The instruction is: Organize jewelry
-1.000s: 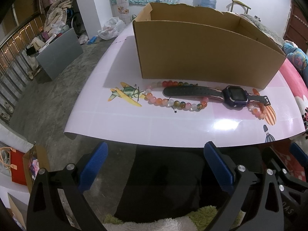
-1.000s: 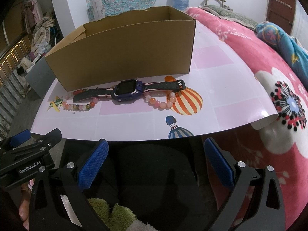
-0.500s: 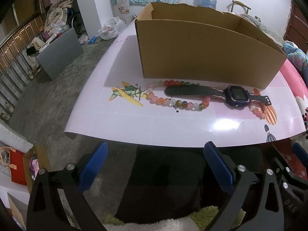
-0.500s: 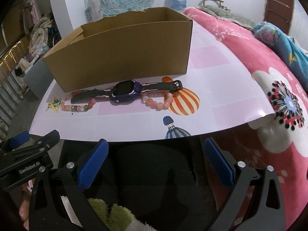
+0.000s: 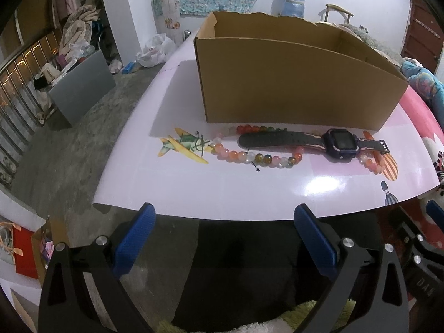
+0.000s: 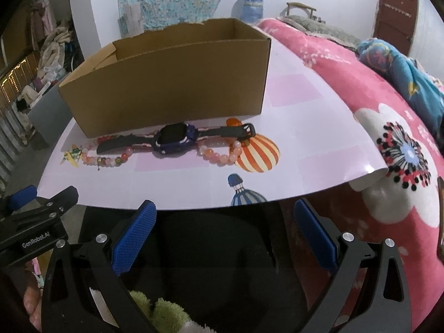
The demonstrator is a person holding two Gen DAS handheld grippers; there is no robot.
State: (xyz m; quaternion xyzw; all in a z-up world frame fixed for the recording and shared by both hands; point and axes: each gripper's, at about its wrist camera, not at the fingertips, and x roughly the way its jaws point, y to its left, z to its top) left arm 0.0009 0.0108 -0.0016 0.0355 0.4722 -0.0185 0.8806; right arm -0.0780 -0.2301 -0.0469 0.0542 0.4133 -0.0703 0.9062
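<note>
Both grippers, left gripper (image 5: 222, 238) and right gripper (image 6: 224, 236), hang released, short of the bench (image 5: 194, 188). Beyond, smartwatch (image 6: 174, 138) and bead bracelets (image 5: 258, 158) lie crosswise before the cardboard box (image 6: 172, 88); watch face nearer the right.

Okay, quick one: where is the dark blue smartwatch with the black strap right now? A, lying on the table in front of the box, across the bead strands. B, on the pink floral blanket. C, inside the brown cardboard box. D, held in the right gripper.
A: the dark blue smartwatch lies flat on the table in front of the brown cardboard box, over the bead strands; both grippers hang open and empty.
</note>
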